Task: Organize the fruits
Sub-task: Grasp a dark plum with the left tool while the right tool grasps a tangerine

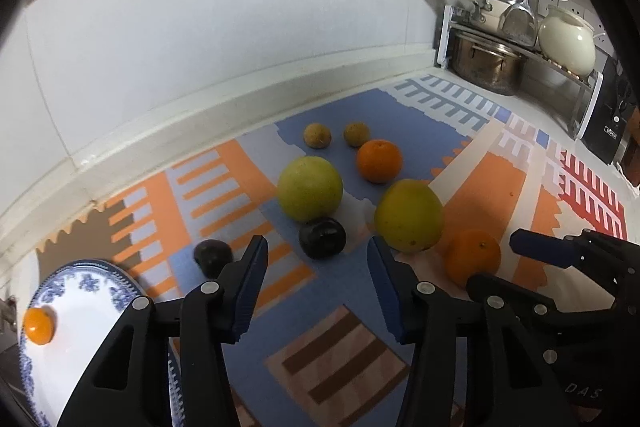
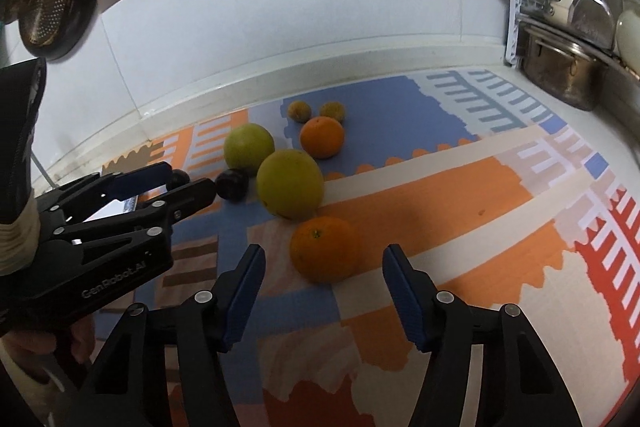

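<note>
Fruits lie on a patterned mat (image 1: pixel 328 291): two yellow-green apples (image 1: pixel 310 187) (image 1: pixel 409 215), two oranges (image 1: pixel 379 161) (image 1: pixel 473 257), two dark plums (image 1: pixel 322 238) (image 1: pixel 213 256) and two small brown fruits (image 1: pixel 317 135) (image 1: pixel 356 134). A blue-patterned white plate (image 1: pixel 86 303) at the left holds one small orange (image 1: pixel 39 325). My left gripper (image 1: pixel 318 255) is open and empty, just short of the nearer plum. My right gripper (image 2: pixel 324 261) is open, its fingers on either side of the near orange (image 2: pixel 325 249), not touching it.
A white tiled wall (image 1: pixel 200 47) runs behind the mat. A rack with a steel pot (image 1: pixel 486 65), pans and a white jar (image 1: pixel 567 45) stands at the back right. A strainer (image 2: pixel 44 7) hangs at the left of the right wrist view.
</note>
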The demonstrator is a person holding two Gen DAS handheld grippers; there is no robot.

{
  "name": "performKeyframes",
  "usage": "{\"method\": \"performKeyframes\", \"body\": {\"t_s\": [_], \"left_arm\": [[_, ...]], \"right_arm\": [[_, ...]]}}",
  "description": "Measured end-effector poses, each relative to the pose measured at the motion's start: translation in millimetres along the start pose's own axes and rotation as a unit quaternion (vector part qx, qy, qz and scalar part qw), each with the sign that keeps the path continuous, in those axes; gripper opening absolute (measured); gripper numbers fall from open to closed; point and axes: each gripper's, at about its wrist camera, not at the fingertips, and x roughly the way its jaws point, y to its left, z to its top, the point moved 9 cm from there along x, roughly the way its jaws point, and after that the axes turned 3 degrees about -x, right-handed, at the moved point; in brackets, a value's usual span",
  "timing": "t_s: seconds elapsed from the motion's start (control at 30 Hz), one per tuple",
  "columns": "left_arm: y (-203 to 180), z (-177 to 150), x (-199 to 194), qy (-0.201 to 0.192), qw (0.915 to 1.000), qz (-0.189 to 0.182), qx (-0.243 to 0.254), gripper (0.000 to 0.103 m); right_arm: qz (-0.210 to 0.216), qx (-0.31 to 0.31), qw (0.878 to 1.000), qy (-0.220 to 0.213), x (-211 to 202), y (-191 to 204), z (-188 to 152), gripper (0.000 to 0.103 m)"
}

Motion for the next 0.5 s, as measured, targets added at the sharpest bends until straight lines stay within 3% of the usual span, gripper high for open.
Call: {"method": "performKeyframes", "body": {"t_s": [0.5], "left_arm": [[-2, -2, 35, 0.044, 0.9989, -0.010, -0.014, 0.035]], "right_arm": [[0.018, 0.014, 1.000, 0.020, 22, -3, 1, 0.044]]}}
